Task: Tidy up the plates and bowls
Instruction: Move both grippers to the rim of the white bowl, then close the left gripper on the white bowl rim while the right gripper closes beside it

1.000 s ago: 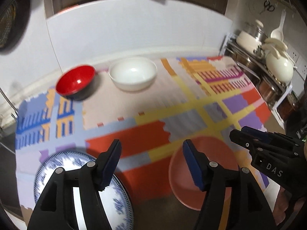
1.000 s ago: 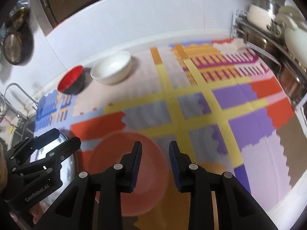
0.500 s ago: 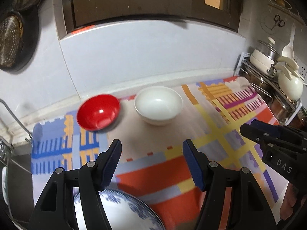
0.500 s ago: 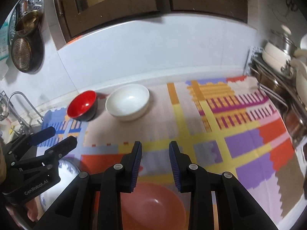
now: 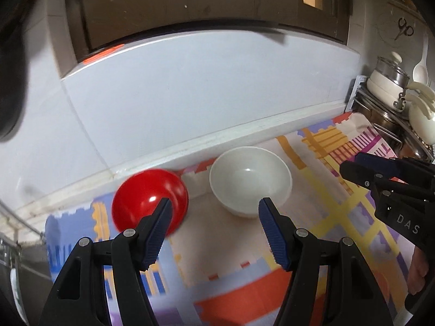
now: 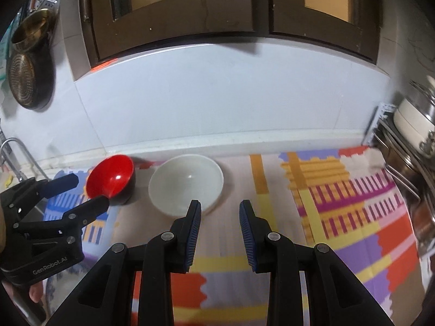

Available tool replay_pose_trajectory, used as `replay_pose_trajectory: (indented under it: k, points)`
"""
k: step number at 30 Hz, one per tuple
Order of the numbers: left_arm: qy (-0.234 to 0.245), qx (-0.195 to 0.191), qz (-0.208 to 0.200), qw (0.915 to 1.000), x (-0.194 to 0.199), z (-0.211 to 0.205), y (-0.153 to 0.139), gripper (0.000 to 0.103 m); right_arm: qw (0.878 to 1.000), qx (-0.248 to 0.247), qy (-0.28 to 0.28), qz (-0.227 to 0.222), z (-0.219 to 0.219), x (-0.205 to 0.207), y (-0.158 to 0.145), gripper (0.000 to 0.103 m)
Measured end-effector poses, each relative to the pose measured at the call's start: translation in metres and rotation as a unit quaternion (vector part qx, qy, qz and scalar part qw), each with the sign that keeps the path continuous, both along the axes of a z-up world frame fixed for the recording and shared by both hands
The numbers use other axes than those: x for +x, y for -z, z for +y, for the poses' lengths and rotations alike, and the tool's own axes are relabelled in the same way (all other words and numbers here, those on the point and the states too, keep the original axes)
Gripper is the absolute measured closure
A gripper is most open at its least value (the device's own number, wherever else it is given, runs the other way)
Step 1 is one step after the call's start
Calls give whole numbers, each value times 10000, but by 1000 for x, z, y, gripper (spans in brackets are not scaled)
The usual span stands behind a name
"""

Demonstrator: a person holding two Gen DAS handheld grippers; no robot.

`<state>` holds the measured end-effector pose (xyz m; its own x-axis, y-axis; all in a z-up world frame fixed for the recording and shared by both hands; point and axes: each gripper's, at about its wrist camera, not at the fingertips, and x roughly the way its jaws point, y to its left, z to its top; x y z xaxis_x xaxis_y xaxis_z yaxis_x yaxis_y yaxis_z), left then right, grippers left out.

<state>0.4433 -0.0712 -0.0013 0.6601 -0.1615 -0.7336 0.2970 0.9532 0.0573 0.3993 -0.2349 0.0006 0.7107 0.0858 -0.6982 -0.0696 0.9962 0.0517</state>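
Note:
Two bowls stand side by side at the back of the patterned mat, close to the wall. The red bowl [image 5: 149,198] [image 6: 111,179] is on the left and the white bowl [image 5: 250,180] [image 6: 186,183] on the right, both empty. My left gripper [image 5: 214,209] is open wide above the mat and holds nothing; its left fingertip overlaps the red bowl and its right fingertip the white bowl's rim. My right gripper [image 6: 220,209] has a narrow gap with nothing in it, just right of the white bowl. Each gripper shows in the other's view, the left gripper [image 6: 78,190] and the right gripper [image 5: 380,174].
The colourful mat [image 6: 339,190] covers the counter. A rack of pots and lids [image 5: 388,87] [image 6: 413,119] stands at the right end. Dark cabinet doors [image 6: 231,8] hang above the white backsplash. A tap [image 6: 11,146] and hanging pans [image 6: 27,81] are at the left.
Both grippers have moved toward the back wall and lifted a little. The two bowls now sit close before the fingertips. The pink bowl and the blue-patterned plate have slipped out below.

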Motion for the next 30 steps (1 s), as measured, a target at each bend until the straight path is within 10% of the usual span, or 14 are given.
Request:
replay_pose_trajectory:
  k: [17,30]
  points:
    - [415,494,398,9971,89,-21,64,47,9956,389,-154,833,1,93,67,73]
    - [442,339,1003,9934,115,-25,100,88,9906,614,-120,1216,0,115,98,84]
